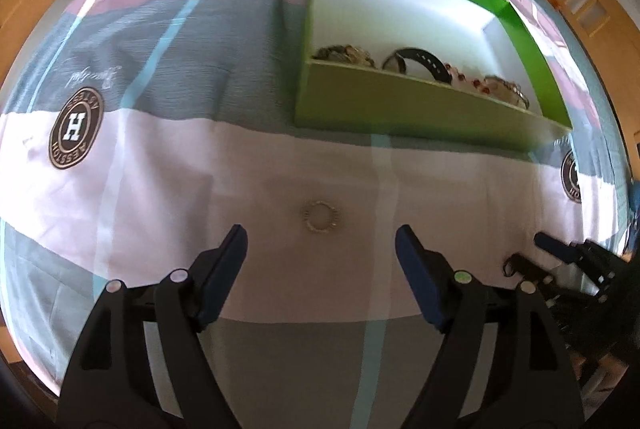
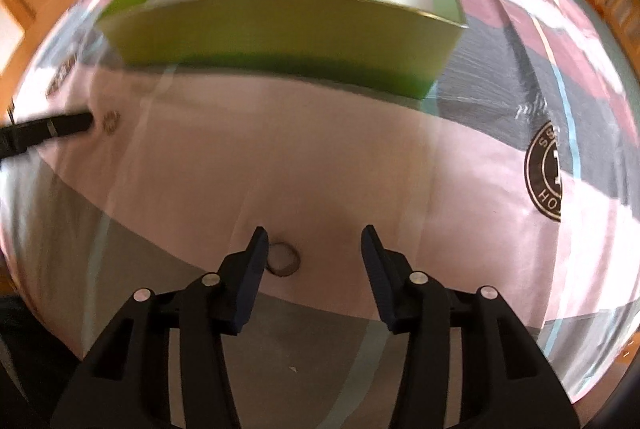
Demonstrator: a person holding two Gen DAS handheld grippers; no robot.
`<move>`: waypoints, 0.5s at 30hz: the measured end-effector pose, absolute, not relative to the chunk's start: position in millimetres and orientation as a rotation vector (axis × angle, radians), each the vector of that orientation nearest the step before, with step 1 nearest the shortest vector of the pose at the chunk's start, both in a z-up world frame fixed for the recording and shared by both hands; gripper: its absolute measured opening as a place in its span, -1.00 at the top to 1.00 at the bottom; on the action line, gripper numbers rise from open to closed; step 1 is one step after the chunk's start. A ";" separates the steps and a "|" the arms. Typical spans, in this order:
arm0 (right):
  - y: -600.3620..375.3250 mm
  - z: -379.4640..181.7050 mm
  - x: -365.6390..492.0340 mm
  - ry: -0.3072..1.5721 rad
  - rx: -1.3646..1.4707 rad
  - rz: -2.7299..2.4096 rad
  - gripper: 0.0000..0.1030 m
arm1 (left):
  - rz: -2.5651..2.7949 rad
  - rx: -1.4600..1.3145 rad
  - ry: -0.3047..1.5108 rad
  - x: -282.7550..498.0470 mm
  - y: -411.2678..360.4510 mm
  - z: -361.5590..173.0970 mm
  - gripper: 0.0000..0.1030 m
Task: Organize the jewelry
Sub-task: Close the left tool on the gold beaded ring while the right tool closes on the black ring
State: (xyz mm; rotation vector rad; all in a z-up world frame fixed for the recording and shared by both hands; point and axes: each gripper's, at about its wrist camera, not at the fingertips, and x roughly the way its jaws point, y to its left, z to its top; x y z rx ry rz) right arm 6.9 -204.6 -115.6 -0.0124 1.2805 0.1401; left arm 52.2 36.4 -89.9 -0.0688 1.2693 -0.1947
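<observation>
Two small rings (image 1: 320, 216) on smooth bedsheet (image 1: 200, 197)

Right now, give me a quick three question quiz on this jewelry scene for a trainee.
1. True or false: the green box already holds jewelry.
2. What lies on the bedsheet ahead of the left gripper? A) small beaded ring B) watch C) necklace
3. Fill in: beside one of the right gripper's fingers lies a small round ____.

Key: 1 true; 2 A; 3 ring.
</observation>
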 end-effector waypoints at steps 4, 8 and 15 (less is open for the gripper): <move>-215.2 -108.6 13.6 1.287 0.058 0.151 0.05 | -0.185 -0.074 1.290 59.5 32.5 -96.8 -0.52; -201.5 -116.2 1.4 1.308 0.006 0.194 0.05 | -0.168 -0.077 1.320 63.9 30.5 -106.5 -0.53; -184.5 -125.4 -5.3 1.314 -0.117 0.160 0.31 | -0.173 -0.068 1.325 65.9 21.6 -109.9 -0.53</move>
